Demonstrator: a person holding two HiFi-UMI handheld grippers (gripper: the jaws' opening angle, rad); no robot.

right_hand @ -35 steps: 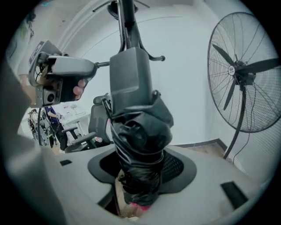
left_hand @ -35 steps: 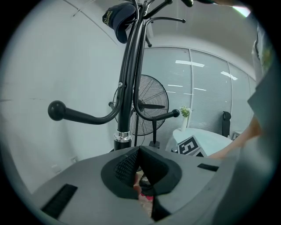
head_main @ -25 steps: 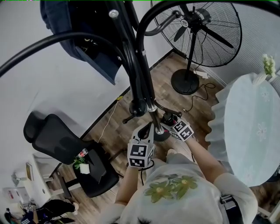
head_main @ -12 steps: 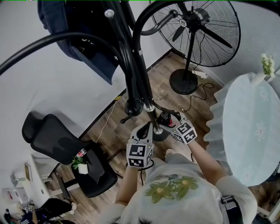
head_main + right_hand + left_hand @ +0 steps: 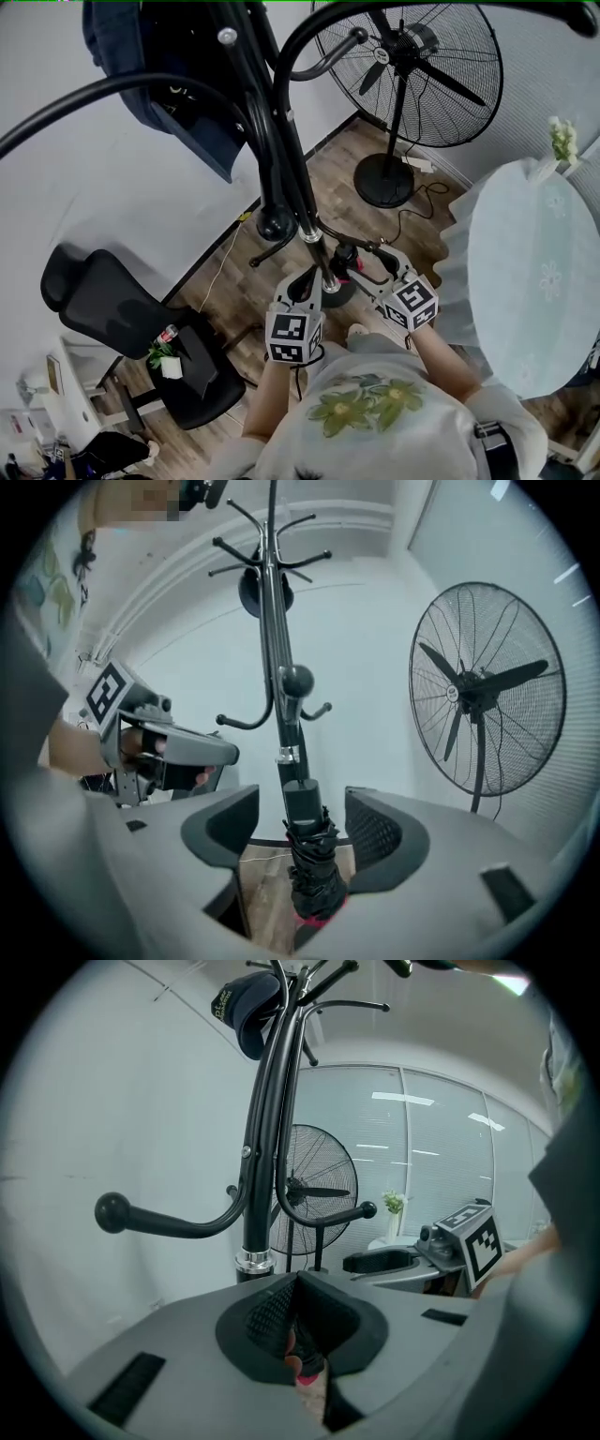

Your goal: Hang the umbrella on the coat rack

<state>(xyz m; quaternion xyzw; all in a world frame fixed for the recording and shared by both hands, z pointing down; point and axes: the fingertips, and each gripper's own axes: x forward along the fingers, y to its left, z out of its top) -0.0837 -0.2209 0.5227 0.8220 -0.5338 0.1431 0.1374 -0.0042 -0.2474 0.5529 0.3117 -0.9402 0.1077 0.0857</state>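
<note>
The black coat rack (image 5: 281, 159) rises in front of me, its curved hooks (image 5: 169, 1222) ending in balls. A folded black umbrella (image 5: 314, 864) with pink trim stands upright between the jaws of my right gripper (image 5: 302, 832), handle end up. Those jaws have just been closing, but both pads stand clear of it. In the head view the umbrella (image 5: 345, 255) is beside the pole's chrome ring. My left gripper (image 5: 298, 1321) is shut on a thin black piece with pink under it, apparently the umbrella's strap. It sits close to the pole (image 5: 309, 281).
A large standing fan (image 5: 412, 56) is behind the rack on the right. A dark cap and garment (image 5: 178, 75) hang on the rack. A round table with a pale cloth (image 5: 534, 272) is at the right, and a black office chair (image 5: 122, 309) at the left.
My right gripper has risen toward the camera and tilted, and the umbrella now stands free between its wider jaws. The left gripper has barely moved.
</note>
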